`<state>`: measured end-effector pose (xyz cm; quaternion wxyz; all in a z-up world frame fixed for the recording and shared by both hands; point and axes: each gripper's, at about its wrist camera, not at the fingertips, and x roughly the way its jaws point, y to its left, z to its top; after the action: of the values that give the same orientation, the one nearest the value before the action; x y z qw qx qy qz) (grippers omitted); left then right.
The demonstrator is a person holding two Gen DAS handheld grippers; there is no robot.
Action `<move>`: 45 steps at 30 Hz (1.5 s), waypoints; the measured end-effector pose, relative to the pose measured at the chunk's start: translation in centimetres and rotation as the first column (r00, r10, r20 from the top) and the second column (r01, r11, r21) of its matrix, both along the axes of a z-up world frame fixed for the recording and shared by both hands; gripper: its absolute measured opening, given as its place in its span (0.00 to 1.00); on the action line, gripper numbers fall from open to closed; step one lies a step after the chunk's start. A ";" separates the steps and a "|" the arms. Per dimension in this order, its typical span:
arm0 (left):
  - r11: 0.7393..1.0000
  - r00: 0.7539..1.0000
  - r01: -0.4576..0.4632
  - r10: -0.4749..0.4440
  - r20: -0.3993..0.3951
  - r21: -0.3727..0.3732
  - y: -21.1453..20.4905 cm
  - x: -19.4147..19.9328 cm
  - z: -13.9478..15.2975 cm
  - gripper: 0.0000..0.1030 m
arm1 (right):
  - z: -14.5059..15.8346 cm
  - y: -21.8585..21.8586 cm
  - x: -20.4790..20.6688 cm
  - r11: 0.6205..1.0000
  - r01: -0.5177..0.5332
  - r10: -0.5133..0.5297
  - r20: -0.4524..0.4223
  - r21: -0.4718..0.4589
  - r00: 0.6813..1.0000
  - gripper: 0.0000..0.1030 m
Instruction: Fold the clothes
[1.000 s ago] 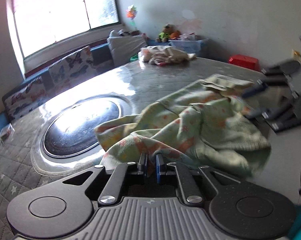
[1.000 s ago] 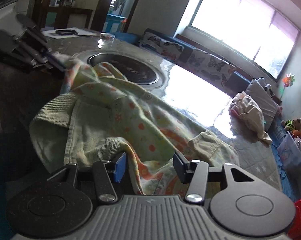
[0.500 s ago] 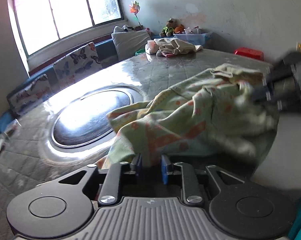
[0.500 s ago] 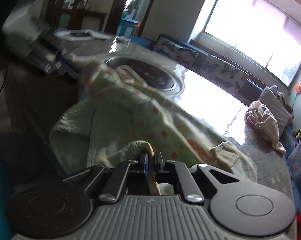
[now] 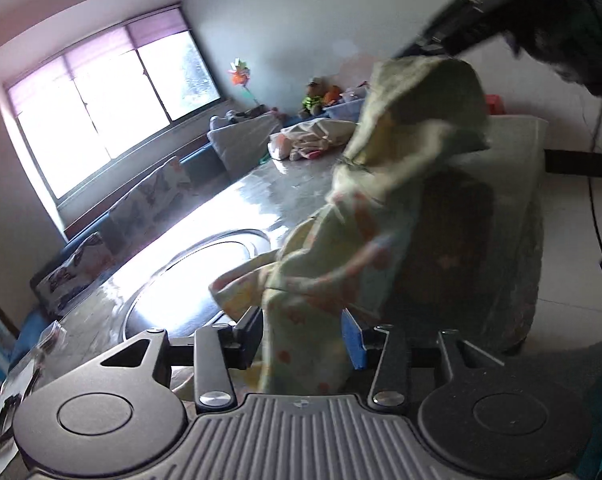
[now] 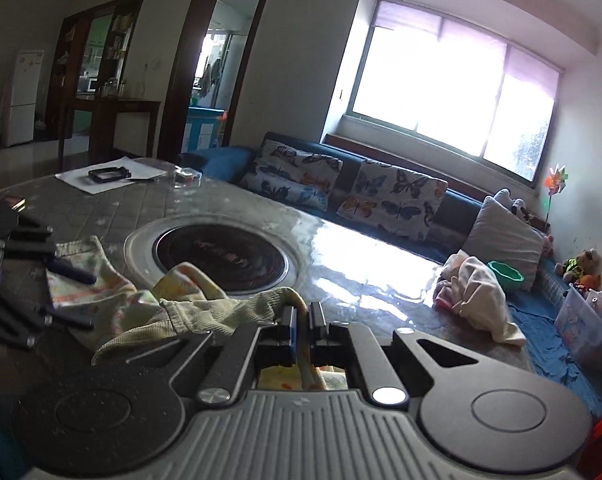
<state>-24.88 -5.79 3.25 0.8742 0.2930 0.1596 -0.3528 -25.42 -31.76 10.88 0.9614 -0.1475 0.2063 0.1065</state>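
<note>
the right gripper (image 6: pixel 300 326) is clamping a ribbed edge of the green flowered garment (image 5: pixel 381 216), which is hanging in a tall drape off the table's (image 6: pixel 361 256) near edge, towards 3 o'clock of the round inset plate (image 6: pixel 221 256). the left gripper (image 5: pixel 303 334) is standing with its jaws apart, having just been opening, with a fold lying loosely between them, seemingly unpinched through the blur. bare tabletop is lying open towards 12 o'clock, up to the pale clothes heap (image 6: pixel 477 296) at the far edge.
</note>
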 end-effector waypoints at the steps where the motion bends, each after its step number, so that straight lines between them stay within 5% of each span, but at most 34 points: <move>1: 1.000 1.000 0.017 -0.017 -0.003 0.005 -0.3 -0.3 -0.2 0.48 | 0.2 0.1 0.1 1.000 0.003 -0.003 0.005 -0.002 1.000 0.04; 9: 0.997 0.993 -0.058 0.053 0.102 0.051 -2.4 -0.1 -1.9 0.50 | 2.1 0.6 0.4 1.000 -0.003 0.003 0.051 -0.008 0.999 0.04; 11: 0.992 0.988 -0.093 0.082 0.128 0.084 -2.8 0.4 -2.7 0.31 | 2.5 0.5 0.1 1.000 0.000 0.001 0.062 -0.010 0.998 0.04; 12: 0.990 0.987 -0.110 0.098 0.126 0.085 -2.7 0.7 -2.9 0.09 | 2.6 0.6 0.0 1.000 0.001 0.000 0.065 -0.014 0.998 0.04; 15: 0.986 0.982 -0.167 0.164 0.098 0.014 -1.4 1.7 -1.8 0.04 | 2.6 0.6 -0.1 1.000 0.003 -0.001 0.062 -0.027 0.998 0.04; 20: 0.956 0.963 -0.262 0.268 0.026 -0.128 2.1 5.4 3.3 0.03 | 3.5 1.1 1.4 0.998 -0.007 0.011 0.068 -0.059 0.998 0.04; 24: 0.930 0.939 -0.333 0.342 0.037 -0.152 3.5 11.2 7.9 0.03 | 5.0 2.5 6.4 0.993 -0.035 0.045 0.094 -0.112 0.995 0.04; 32: 0.876 0.844 -0.468 0.483 0.234 -0.120 3.6 25.1 16.2 0.03 | 8.2 6.5 19.2 0.989 -0.036 0.061 0.171 -0.146 0.983 0.04; 38: 0.836 0.758 -0.524 0.545 0.359 -0.164 4.4 30.2 21.9 0.03 | 12.7 8.3 24.3 0.992 -0.029 0.066 0.312 -0.123 0.948 0.00; 41: 0.840 0.763 -0.516 0.540 0.355 -0.169 5.6 29.6 21.9 0.03 | 13.8 8.6 24.3 0.991 -0.039 0.081 0.346 -0.127 0.935 0.00; 43: 0.858 0.792 -0.493 0.511 0.336 -0.143 5.9 28.6 20.2 0.03 | 13.0 8.9 23.3 0.989 -0.069 0.107 0.314 -0.132 0.943 0.00; 45: 0.869 0.795 -0.490 0.478 0.374 -0.071 5.6 27.0 17.2 0.03 | 11.1 9.4 22.4 0.984 -0.099 0.137 0.269 -0.150 0.953 0.00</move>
<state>2.07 -0.14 20.44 0.9447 0.3179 0.0623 -0.0518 -2.99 -22.35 21.96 0.9605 -0.2377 0.0668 0.1280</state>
